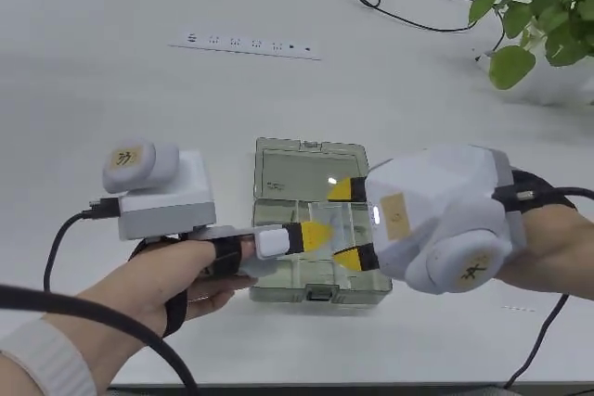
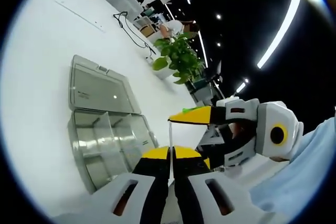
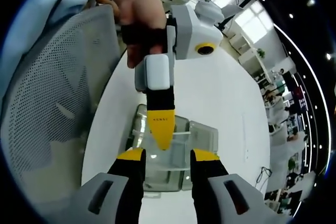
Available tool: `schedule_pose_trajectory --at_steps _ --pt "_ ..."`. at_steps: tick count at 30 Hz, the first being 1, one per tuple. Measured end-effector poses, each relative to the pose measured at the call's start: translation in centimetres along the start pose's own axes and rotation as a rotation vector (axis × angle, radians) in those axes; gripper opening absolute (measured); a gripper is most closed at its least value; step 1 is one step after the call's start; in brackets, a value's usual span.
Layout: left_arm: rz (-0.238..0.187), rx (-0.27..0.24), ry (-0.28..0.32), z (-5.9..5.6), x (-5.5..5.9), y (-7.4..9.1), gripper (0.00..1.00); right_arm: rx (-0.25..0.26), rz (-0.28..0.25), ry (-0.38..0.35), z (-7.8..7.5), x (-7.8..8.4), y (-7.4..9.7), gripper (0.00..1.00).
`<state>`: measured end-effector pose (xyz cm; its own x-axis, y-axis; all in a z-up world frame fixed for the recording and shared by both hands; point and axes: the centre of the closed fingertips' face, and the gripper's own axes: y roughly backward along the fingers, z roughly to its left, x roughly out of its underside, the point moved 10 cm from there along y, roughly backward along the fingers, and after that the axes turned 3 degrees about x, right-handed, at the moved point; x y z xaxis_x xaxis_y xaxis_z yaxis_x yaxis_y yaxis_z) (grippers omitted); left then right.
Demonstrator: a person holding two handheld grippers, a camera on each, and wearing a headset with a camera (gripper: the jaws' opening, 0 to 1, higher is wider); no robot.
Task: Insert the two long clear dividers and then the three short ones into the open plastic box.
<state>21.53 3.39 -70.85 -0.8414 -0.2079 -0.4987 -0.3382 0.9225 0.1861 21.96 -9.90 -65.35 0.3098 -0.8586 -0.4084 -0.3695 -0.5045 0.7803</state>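
**Divider held over the box.** The left gripper [image 2: 170, 153], jaws pressed together, pinches a clear divider [image 2: 170, 134] by one edge, and the sheet stands edge-on beyond the tips. The right gripper [image 1: 348, 223], jaws spread, brackets the left gripper's tip and the sheet without visibly touching either. Both hang over the base of the open box [image 1: 371, 292], whose lid lies back on the far side. Some partitions appear to stand in the base. Their number cannot be told, nor whether the held divider is long or short. Judged step: seating one divider. The next move calls for aligning the sheet with its wall slots, then pressing it down level.
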Motion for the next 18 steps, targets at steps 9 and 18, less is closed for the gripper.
schedule_pose_trajectory --at_steps 9,18 --pt "0.077 0.015 -0.192 -0.1 -0.1 0.4 0.0 -0.046 -0.076 -0.192 -1.4 0.4 1.4 0.38" --pt "0.136 0.045 -0.428 -0.3 -0.1 0.7 0.0 -0.121 -0.095 -0.271 -2.1 0.9 2.4 0.3"
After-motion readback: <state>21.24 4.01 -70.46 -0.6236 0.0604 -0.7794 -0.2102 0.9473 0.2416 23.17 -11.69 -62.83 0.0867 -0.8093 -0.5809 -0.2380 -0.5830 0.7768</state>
